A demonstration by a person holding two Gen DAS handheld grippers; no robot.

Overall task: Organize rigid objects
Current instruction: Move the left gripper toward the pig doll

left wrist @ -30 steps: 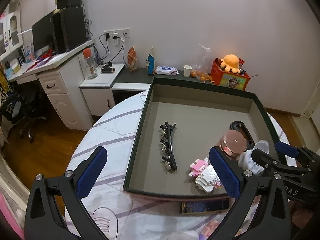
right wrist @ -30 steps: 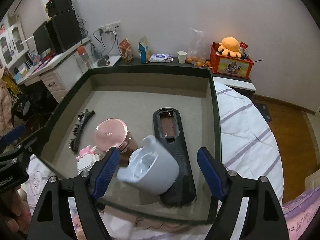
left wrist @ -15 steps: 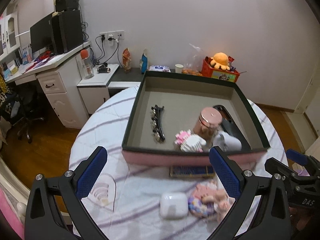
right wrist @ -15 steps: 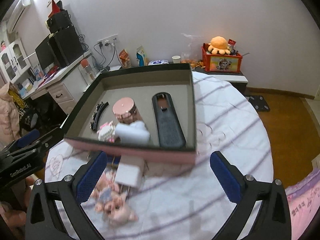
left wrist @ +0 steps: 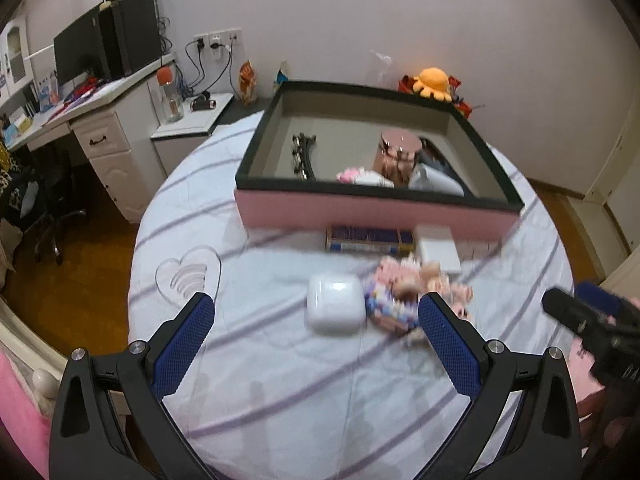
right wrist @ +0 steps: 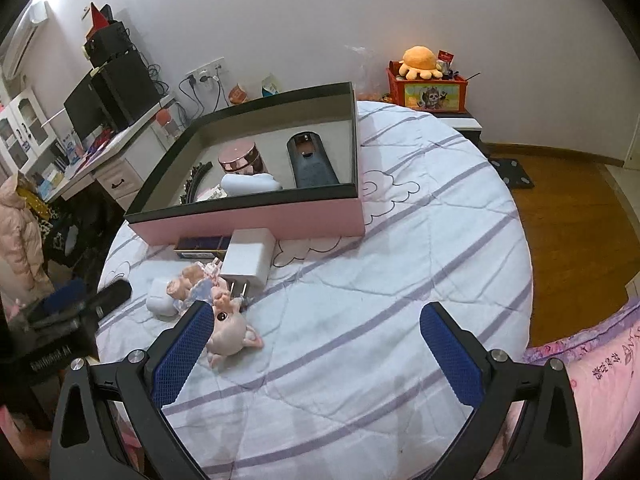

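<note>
Grippers both gape wide and hold nothing: my left gripper hangs over the white earbud case, my right gripper beside the pig figure. The charger and dark packet lie against the pink box, which holds the jar and remote.

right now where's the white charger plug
The white charger plug lies on the bedspread just outside the pink box, against its front wall, between the dark blue packet and the pig figurines.
</note>
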